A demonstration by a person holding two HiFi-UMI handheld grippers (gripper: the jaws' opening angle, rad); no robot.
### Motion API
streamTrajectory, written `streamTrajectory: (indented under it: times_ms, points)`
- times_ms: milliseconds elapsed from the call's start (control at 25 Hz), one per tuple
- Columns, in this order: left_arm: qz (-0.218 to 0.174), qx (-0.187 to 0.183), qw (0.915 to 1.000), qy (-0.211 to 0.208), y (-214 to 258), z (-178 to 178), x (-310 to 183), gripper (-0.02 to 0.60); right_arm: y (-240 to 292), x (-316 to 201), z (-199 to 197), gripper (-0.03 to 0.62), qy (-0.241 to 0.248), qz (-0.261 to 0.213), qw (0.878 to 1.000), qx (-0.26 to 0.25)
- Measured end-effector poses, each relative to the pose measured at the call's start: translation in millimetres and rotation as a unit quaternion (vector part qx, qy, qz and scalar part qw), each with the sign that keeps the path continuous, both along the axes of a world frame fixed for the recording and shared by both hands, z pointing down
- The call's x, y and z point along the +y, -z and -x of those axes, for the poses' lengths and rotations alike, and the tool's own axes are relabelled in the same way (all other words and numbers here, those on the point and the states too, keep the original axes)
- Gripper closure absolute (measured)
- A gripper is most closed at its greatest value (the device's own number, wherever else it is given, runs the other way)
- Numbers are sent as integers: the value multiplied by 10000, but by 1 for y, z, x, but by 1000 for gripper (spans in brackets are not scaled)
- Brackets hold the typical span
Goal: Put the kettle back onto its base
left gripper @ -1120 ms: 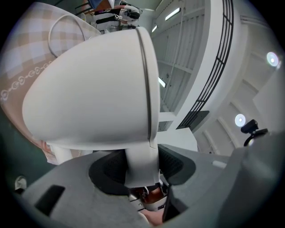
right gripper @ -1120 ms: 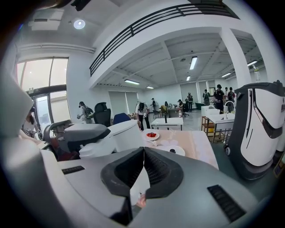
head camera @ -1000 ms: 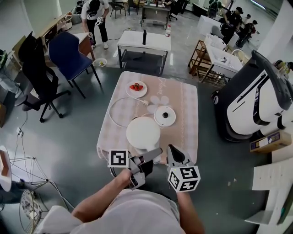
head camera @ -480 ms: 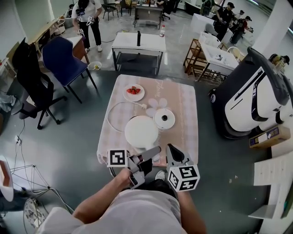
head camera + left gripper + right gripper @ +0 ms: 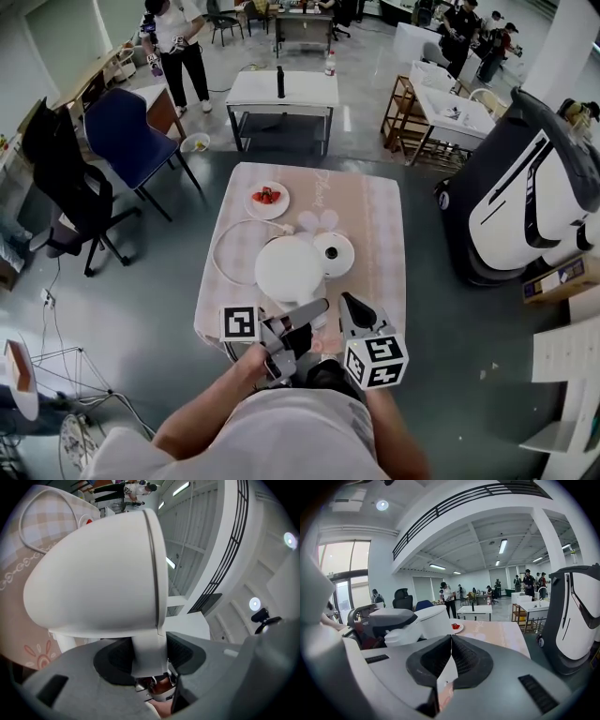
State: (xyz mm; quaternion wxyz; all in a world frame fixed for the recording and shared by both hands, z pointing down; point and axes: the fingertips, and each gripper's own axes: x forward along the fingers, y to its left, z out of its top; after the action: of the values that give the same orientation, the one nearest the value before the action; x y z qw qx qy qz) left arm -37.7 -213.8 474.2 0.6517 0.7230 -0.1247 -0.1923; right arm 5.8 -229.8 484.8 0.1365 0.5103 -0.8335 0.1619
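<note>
Plainly, the left gripper is clamped on the kettle's white handle. Both dark pads press its sides, jaws about half apart. The right gripper is clenched, tips meeting, nothing between them; it hangs beside the left one at the table's near edge.

Kettle: white, lid down, over the near part of the checked cloth, just left of its base. In the head view the kettle's rim overlaps the base's left edge. Cannot tell whether the kettle stands on the cloth or hangs just above it.

Hidden or unclear:
- The handle's lower end is lost behind the left jaws, and the kettle's underside shows in no view.
- In the right gripper view, the left gripper and the kettle block the base.
- The kettle's contents are unseen.

Containers:
- The base lies flat, its centre stud uncovered. The white cord loops on the cloth to the kettle's left.
- The white plate, towards the far end, holds a small heap of red food, too small to identify.
</note>
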Motion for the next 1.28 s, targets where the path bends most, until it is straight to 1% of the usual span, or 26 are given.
streamTrajectory:
  times_ms: [280, 640, 1000, 1200, 1280]
  points:
    - [4, -80, 10000, 28, -1, -30, -39, 383, -5, -37, -31, 589, 41, 64, 9999, -102]
    - [-9, -202, 9998, 1, -5, -57, -82, 383, -13, -78, -57, 589, 46, 140, 9996, -225]
    - [23, -246, 9996, -105, -8, -84, -108, 383, -18, -98, -78, 589, -35, 222, 9993, -306]
    - [-33, -322, 9993, -184, -11, -93, -119, 383, -20, -103, -89, 589, -106, 245, 9991, -332]
    - [-23, -295, 9994, -202, -10, -97, -122, 383, -22, -104, -92, 589, -131, 261, 9990, -336]
